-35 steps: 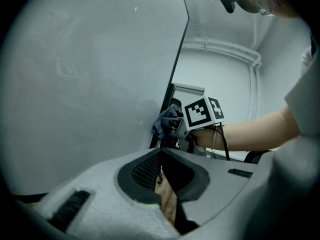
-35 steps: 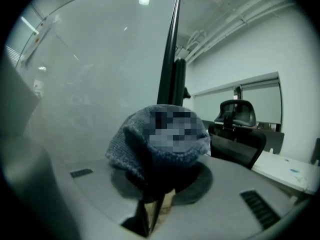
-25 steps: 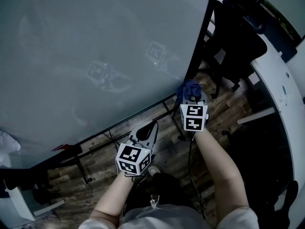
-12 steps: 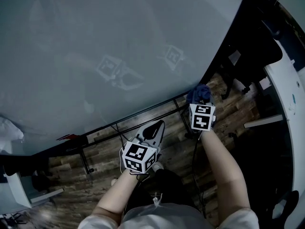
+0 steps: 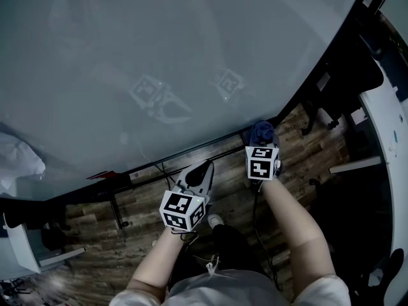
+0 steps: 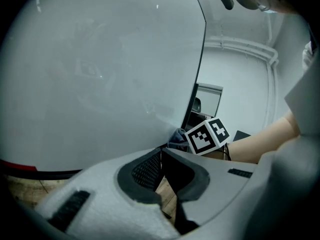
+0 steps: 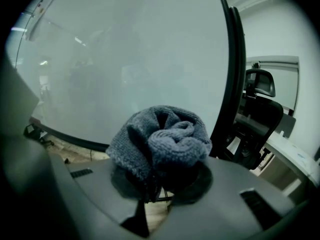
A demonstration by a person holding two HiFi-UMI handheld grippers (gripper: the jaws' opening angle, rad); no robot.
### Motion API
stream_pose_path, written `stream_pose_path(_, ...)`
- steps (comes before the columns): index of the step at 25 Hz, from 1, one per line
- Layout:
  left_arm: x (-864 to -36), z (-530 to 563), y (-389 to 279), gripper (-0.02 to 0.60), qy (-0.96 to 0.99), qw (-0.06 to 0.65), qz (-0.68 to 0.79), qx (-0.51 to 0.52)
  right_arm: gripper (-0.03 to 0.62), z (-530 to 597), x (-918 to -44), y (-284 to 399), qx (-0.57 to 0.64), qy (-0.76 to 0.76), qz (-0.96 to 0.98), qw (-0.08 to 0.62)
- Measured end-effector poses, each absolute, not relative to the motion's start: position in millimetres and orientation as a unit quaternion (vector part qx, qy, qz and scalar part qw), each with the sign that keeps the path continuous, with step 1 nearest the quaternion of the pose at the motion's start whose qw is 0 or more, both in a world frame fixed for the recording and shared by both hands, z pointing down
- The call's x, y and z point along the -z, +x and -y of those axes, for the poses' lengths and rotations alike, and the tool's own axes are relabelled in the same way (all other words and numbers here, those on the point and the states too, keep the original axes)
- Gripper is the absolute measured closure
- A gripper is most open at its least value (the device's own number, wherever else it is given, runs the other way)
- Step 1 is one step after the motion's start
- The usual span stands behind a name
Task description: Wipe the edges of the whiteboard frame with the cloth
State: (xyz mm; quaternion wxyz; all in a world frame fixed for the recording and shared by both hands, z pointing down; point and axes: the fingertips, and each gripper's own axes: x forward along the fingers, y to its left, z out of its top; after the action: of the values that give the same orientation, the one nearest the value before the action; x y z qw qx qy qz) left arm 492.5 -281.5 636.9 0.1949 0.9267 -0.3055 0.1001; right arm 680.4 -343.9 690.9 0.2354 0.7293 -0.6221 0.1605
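Observation:
The whiteboard (image 5: 159,56) fills the upper part of the head view; its dark frame (image 5: 191,150) runs along the bottom edge and up the right side (image 7: 231,74). My right gripper (image 5: 262,136) is shut on a bunched blue knitted cloth (image 7: 162,139), held at the board's lower right corner close to the frame; the cloth (image 5: 261,131) also shows in the head view. My left gripper (image 5: 203,171) hangs below the bottom frame, jaws shut with nothing between them (image 6: 161,156). From the left gripper view the cloth (image 6: 177,139) sits against the corner.
A black office chair (image 7: 255,119) stands right of the board, beside a white desk (image 5: 389,145). The board's stand bars (image 5: 118,212) and cables lie on the wooden floor (image 5: 223,196) below. A white crumpled thing (image 5: 19,164) sits at the left edge.
The view has shifted so the board's corner sits further right. The right gripper with the cloth has stayed at the lower right corner of the frame; the left gripper stayed shut below it.

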Motion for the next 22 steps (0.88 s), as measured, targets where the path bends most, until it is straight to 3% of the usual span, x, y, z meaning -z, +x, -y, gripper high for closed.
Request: stream_pose_path(22, -623, 273, 238, 0.561, 0.88, 0.212, 0.417, -0.077, 0.525, 341, -696, 435, -0.207, 0.686, 0.649, 0.255)
